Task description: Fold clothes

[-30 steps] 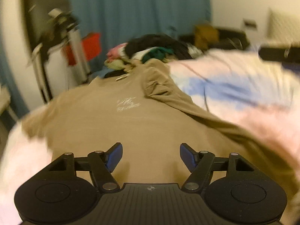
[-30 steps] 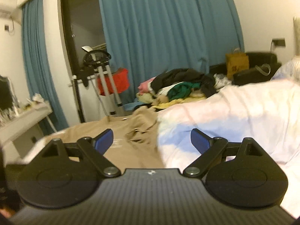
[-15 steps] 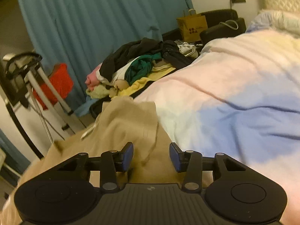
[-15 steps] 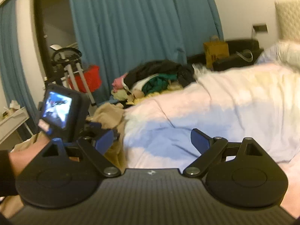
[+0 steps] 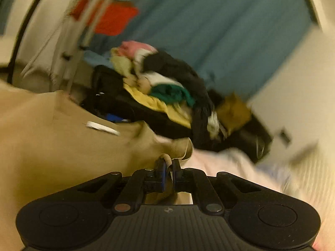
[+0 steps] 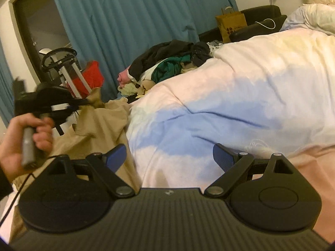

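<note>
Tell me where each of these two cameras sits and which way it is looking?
Left wrist: on the left gripper, facing the clothes pile; its fingers pinch the tan shirt.
Right wrist: on the open right gripper, facing the duvet; the left hand shows.
Shared: shirt, pile, blue curtain.

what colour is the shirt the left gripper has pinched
Tan, a sandy beige. The shirt shows best in the right wrist view, bunched beside the pastel duvet.
</note>
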{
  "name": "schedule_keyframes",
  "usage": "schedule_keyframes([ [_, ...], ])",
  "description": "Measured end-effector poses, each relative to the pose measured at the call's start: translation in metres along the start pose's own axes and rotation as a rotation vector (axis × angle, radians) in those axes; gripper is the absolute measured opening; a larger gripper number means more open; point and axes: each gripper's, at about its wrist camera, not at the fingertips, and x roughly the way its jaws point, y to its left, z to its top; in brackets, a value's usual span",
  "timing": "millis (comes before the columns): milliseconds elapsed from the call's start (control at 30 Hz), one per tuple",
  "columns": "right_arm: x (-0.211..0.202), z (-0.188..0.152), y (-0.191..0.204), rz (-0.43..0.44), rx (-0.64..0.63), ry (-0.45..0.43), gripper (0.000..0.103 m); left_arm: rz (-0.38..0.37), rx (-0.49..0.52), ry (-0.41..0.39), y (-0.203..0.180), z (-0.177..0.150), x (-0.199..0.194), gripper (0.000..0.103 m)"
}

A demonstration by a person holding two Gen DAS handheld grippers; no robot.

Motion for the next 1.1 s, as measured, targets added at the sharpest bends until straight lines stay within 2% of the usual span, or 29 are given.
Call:
schedule_keyframes([
  [33, 0.001, 0.000, 0.001, -0.002, -0.002, 0.001, 0.091, 0.006, -0.041, -0.014, 0.013, 0.008, -0.002, 0.007],
  [167, 0.000, -0.003, 0.005, -0.007, -0.024, -0.006, 0.091, 0.209, -0.040, -0.005, 0.053, 0.016, 0.008, 0.007],
  [233, -0.002, -0.002, 0.006, -0.010, -0.034, -0.013, 0.091, 0.288, -0.099, 0.045, 0.077, 0.010, 0.015, 0.007],
  [267, -0.003, -0.002, 0.007, -0.012, -0.039, -0.016, 0.091, 0.279, -0.140, 0.061, 0.086, 0.007, 0.016, 0.008],
  [333, -0.005, 0.000, 0.007, -0.014, -0.046, -0.026, 0.091, 0.242, -0.203, 0.045, 0.097, 0.002, 0.008, 0.015],
  [367, -0.006, 0.001, 0.007, -0.014, -0.048, -0.030, 0.091, 0.233, -0.215, 0.040, 0.100, 0.002, 0.002, 0.022],
  [400, -0.007, 0.001, 0.007, -0.015, -0.049, -0.034, 0.091, 0.214, -0.230, 0.041, 0.101, 0.000, -0.004, 0.038],
  [433, -0.008, 0.002, 0.007, -0.013, -0.048, -0.034, 0.091, 0.194, -0.245, 0.043, 0.102, -0.002, -0.011, 0.049],
  [500, -0.008, 0.003, 0.007, -0.010, -0.044, -0.035, 0.091, 0.174, -0.290, 0.040, 0.103, -0.011, -0.029, 0.059],
  [567, -0.009, 0.003, 0.007, -0.008, -0.041, -0.035, 0.091, 0.153, -0.342, 0.039, 0.107, -0.020, -0.049, 0.064],
  [700, -0.011, 0.004, 0.008, 0.004, -0.039, -0.038, 0.091, 0.142, -0.367, 0.093, 0.104, -0.046, -0.070, 0.065],
  [800, -0.013, 0.004, 0.010, 0.015, -0.044, -0.039, 0.091, 0.146, -0.353, 0.115, 0.096, -0.061, -0.062, 0.062],
  [867, -0.015, 0.004, 0.012, 0.018, -0.048, -0.044, 0.091, 0.157, -0.314, 0.079, 0.086, -0.070, -0.058, 0.061],
  [900, -0.016, 0.003, 0.012, 0.020, -0.049, -0.045, 0.091, 0.171, -0.292, 0.075, 0.081, -0.072, -0.051, 0.055],
  [933, -0.016, 0.003, 0.013, 0.022, -0.051, -0.046, 0.091, 0.180, -0.286, 0.071, 0.075, -0.071, -0.042, 0.037],
  [967, -0.017, 0.003, 0.013, 0.024, -0.055, -0.048, 0.091, 0.192, -0.286, 0.065, 0.072, -0.071, -0.040, 0.025],
  [1000, -0.018, 0.003, 0.014, 0.023, -0.060, -0.050, 0.091, 0.204, -0.285, 0.058, 0.068, -0.071, -0.039, 0.004],
  [1100, -0.022, 0.004, 0.015, 0.029, -0.061, -0.055, 0.091, 0.282, -0.197, -0.034, 0.053, -0.061, -0.056, 0.004],
])
